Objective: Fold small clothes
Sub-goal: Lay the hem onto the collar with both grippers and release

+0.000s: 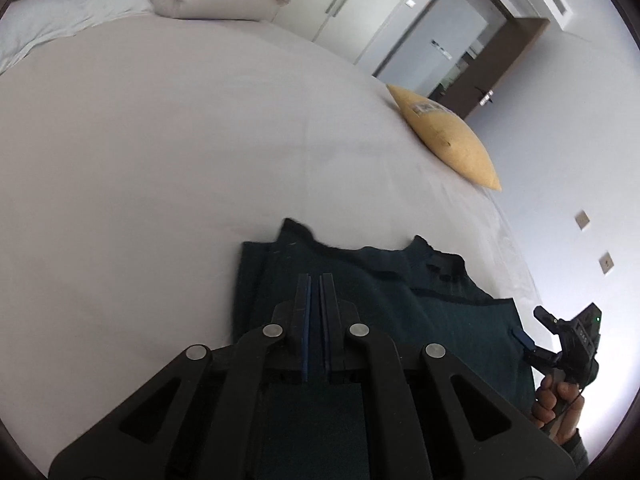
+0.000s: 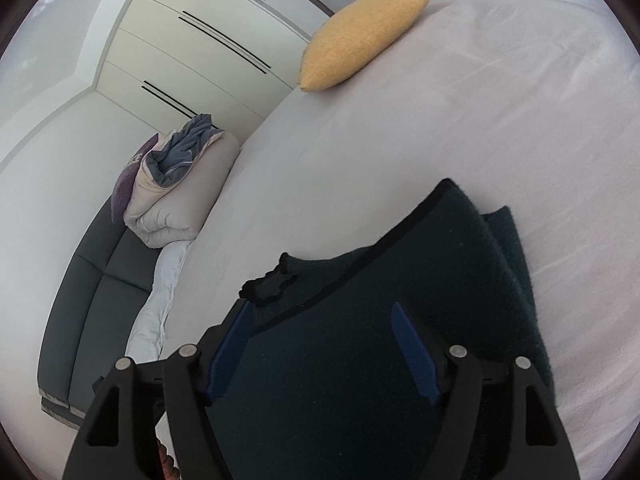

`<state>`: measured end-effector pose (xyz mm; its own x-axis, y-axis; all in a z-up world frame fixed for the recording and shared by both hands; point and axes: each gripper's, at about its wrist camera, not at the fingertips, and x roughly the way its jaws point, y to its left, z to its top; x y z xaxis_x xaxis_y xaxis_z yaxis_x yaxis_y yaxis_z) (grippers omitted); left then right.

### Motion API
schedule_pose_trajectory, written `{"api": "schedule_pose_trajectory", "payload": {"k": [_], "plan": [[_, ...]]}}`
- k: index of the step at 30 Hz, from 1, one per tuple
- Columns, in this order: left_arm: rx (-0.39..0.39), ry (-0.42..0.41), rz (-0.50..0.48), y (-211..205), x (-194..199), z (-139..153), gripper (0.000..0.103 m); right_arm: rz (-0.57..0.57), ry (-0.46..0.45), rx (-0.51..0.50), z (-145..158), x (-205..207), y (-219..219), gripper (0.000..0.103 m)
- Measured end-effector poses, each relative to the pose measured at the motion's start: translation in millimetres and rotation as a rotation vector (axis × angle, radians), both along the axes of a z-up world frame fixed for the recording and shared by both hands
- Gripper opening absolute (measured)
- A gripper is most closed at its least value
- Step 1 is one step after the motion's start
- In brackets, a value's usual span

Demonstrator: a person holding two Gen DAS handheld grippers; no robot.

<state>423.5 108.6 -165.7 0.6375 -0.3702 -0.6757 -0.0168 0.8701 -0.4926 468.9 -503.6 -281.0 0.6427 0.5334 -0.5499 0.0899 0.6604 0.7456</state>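
Note:
A dark green garment [image 1: 368, 280] lies partly folded on the pale bed sheet [image 1: 160, 160]. My left gripper [image 1: 315, 280] hovers over its left part with the jaws nearly together and nothing visibly between them. My right gripper [image 1: 524, 340] shows at the garment's right edge, held by a hand. In the right wrist view the same garment [image 2: 380, 300] fills the lower middle, and my right gripper [image 2: 324, 312] is open wide, its blue pads [image 2: 412, 348] on either side of the cloth, just above it.
A yellow cushion [image 1: 444, 136] lies on the bed's far edge, also in the right wrist view [image 2: 360, 36]. A rolled duvet [image 2: 180, 188] and white pillow [image 1: 60, 16] sit at the head end. A grey sofa [image 2: 92, 300] stands beside the bed.

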Motion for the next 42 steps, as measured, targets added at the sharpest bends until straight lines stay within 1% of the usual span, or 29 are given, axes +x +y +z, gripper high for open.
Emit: {"api": "schedule_pose_trajectory", "payload": {"k": [2, 4, 5, 6, 7, 8, 9, 11, 13, 14, 15, 16, 17, 20, 22, 24, 25, 26, 27, 28, 29, 30, 31, 33, 34, 36, 39, 41, 42], "plan": [[0.041, 0.012, -0.046, -21, 21, -1, 0.005, 0.039, 0.013, 0.026, -6, 5, 7, 0.075], [0.118, 0.046, -0.067, -37, 40, -15, 0.005, 0.052, 0.037, 0.056, -17, 11, 9, 0.074], [0.140, 0.076, -0.050, -37, 48, -26, 0.005, 0.037, 0.043, 0.056, -21, 12, 5, 0.072], [0.140, 0.104, -0.035, -30, 50, -34, 0.005, 0.024, 0.052, 0.072, -25, 13, 0, 0.065], [0.101, 0.107, -0.023, -20, 49, -43, 0.005, 0.013, 0.059, 0.095, -27, 14, -6, 0.058], [0.059, 0.099, -0.014, -13, 47, -48, 0.005, -0.005, 0.056, 0.112, -28, 14, -16, 0.056], [0.030, 0.094, -0.010, -8, 46, -50, 0.005, -0.029, 0.045, 0.098, -26, 13, -25, 0.055], [-0.010, 0.086, 0.002, 2, 42, -53, 0.005, -0.097, 0.032, 0.045, -21, 9, -46, 0.055], [-0.023, 0.079, 0.016, 7, 39, -53, 0.005, -0.177, 0.049, 0.051, -18, 0, -64, 0.059], [-0.030, 0.078, 0.018, 9, 38, -54, 0.005, -0.196, 0.043, 0.069, -15, -7, -68, 0.059], [-0.037, 0.077, 0.022, 11, 37, -55, 0.005, -0.191, 0.028, 0.074, -8, -14, -66, 0.061], [-0.041, 0.078, 0.024, 12, 36, -55, 0.005, -0.165, 0.010, 0.077, -1, -20, -60, 0.062], [-0.044, 0.077, 0.027, 13, 35, -56, 0.005, -0.110, -0.010, 0.096, 5, -25, -48, 0.062], [-0.045, 0.074, 0.033, 14, 30, -55, 0.005, 0.055, -0.044, 0.145, 15, -42, -9, 0.068], [-0.071, 0.078, 0.039, 17, 27, -55, 0.005, 0.138, -0.033, 0.152, 8, -50, 13, 0.069], [-0.091, 0.079, 0.042, 22, 23, -56, 0.005, 0.148, 0.010, 0.124, -6, -54, 18, 0.069], [-0.093, 0.080, 0.042, 24, 20, -56, 0.005, 0.136, 0.010, 0.131, -13, -56, 12, 0.059], [-0.091, 0.081, 0.042, 25, 18, -56, 0.005, 0.126, 0.006, 0.151, -16, -58, 4, 0.053], [-0.086, 0.080, 0.042, 25, 15, -55, 0.005, 0.103, 0.013, 0.167, -18, -59, -7, 0.043], [-0.083, 0.079, 0.041, 26, 13, -54, 0.005, 0.060, 0.020, 0.167, -18, -62, -19, 0.041], [-0.087, 0.076, 0.040, 28, 9, -54, 0.005, 0.012, 0.019, 0.148, -14, -67, -30, 0.041], [-0.098, 0.077, 0.040, 31, 6, -53, 0.005, -0.044, 0.023, 0.114, -10, -72, -41, 0.049], [-0.115, 0.078, 0.042, 34, 1, -53, 0.005, -0.094, 0.022, 0.095, -5, -76, -51, 0.061], [-0.120, 0.077, 0.047, 40, -9, -49, 0.005, -0.145, 0.019, 0.101, 4, -87, -60, 0.068], [-0.108, 0.074, 0.053, 41, -15, -45, 0.005, -0.140, 0.014, 0.105, 9, -90, -57, 0.071], [-0.048, 0.081, 0.077, 43, -32, -34, 0.005, -0.068, -0.023, 0.120, 22, -93, -38, 0.072], [-0.083, 0.060, 0.063, 46, -59, -23, 0.005, 0.096, -0.045, 0.170, 29, -89, 12, 0.075], [-0.087, 0.067, 0.056, 47, -74, -22, 0.005, 0.193, -0.018, 0.164, 22, -84, 47, 0.075], [-0.098, 0.087, 0.051, 49, -81, -25, 0.005, 0.217, 0.006, 0.150, 16, -81, 59, 0.075]]}}
